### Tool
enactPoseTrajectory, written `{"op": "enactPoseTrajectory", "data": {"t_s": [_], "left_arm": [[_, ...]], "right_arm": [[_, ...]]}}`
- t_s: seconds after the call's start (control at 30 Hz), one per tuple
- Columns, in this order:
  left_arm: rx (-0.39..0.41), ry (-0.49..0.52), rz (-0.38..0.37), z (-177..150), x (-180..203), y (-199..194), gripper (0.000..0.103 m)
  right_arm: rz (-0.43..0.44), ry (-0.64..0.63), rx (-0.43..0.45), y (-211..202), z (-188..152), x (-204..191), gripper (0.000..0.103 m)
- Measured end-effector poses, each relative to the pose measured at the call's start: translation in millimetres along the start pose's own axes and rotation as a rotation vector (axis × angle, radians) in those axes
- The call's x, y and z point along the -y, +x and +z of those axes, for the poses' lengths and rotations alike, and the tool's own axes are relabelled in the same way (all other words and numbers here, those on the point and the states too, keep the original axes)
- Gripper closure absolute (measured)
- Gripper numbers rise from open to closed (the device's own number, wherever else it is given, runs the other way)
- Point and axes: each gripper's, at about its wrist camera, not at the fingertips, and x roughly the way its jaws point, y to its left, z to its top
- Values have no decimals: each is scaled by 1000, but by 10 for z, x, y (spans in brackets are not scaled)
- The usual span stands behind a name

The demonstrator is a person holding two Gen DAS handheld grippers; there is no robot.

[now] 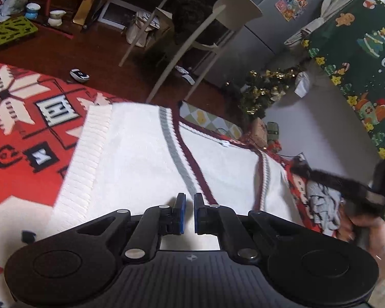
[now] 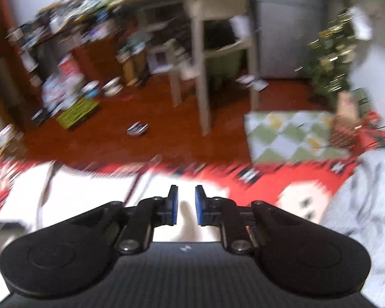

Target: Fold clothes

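A white knit vest (image 1: 141,159) with maroon and grey striped trim lies flat on a red patterned blanket (image 1: 25,133). My left gripper (image 1: 190,196) hovers over the vest's near part, slightly open, with nothing between its blue pads (image 1: 180,213). A person's hand holds the right gripper (image 1: 369,195) at the vest's right edge, motion-blurred in this view. In the blurred right wrist view, my right gripper (image 2: 186,188) is open and empty above the white vest (image 2: 89,187). A crumpled grey garment (image 2: 367,200) lies to its right, also visible beside the vest (image 1: 320,205).
Beyond the blanket, a beige chair (image 1: 218,25) stands on the red-brown floor. Farther off are a fridge (image 1: 269,25), a small Christmas tree (image 1: 267,89) and a checkered mat (image 2: 290,133). A green crate (image 1: 11,29), bowls and clutter sit at far left.
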Motion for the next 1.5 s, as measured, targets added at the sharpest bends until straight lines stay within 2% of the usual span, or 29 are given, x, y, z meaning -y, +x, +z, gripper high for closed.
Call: {"op": "enactPoseTrajectory", "data": {"t_s": [0.03, 0.13, 0.2, 0.3, 0.4, 0.6, 0.67, 0.7, 0.77, 0.8, 0.87, 0.97, 1.07, 1.2, 1.27, 1.3, 1.37, 1.43, 1.5], "left_arm": [[-1, -3, 3, 11, -10, 17, 99], [-3, 4, 13, 79, 4, 99, 99], [-1, 12, 27, 143, 22, 163, 99], [-4, -2, 50, 289, 0, 281, 99], [-6, 13, 65, 432, -6, 384, 100], [-14, 34, 109, 683, -12, 523, 100], [-18, 48, 95, 677, 59, 506, 100], [-20, 57, 85, 665, 102, 490, 100], [-24, 73, 65, 642, 187, 458, 97], [-26, 81, 55, 630, 229, 442, 97], [-31, 97, 34, 607, 314, 411, 97], [-79, 130, 28, 504, 448, 536, 97], [-99, 128, 67, 461, 468, 725, 97], [-52, 89, 85, 511, 460, 850, 99], [-31, 59, 91, 575, 472, 906, 99], [-22, 43, 93, 602, 484, 915, 99], [-6, 35, 77, 635, 544, 852, 98], [0, 69, 44, 634, 634, 745, 98], [-18, 113, 39, 563, 702, 634, 98]], "right_arm": [[24, -15, -29, 0, -41, -64, 94], [28, -53, -77, 133, -138, -225, 94], [12, -27, -60, 256, -118, -230, 95], [-5, 27, -20, 449, 33, -171, 103], [-3, 99, 1, 623, 183, -97, 103], [21, 113, 2, 828, 355, 35, 103], [8, 124, 15, 835, 403, 59, 102], [5, 132, 23, 822, 428, 64, 95], [40, 142, 41, 732, 462, 37, 94], [85, 119, 38, 682, 462, -20, 94], [135, 48, 3, 625, 417, -197, 95], [170, -34, -60, 688, 318, -485, 97], [131, -28, -70, 853, 263, -618, 100], [106, 8, -37, 1007, 329, -684, 103], [116, 69, -27, 1061, 423, -636, 102], [123, 122, -19, 1036, 450, -578, 97], [156, 179, -4, 930, 503, -455, 98], [178, 154, 7, 711, 529, -320, 97], [163, 98, -21, 468, 453, -146, 97]]}}
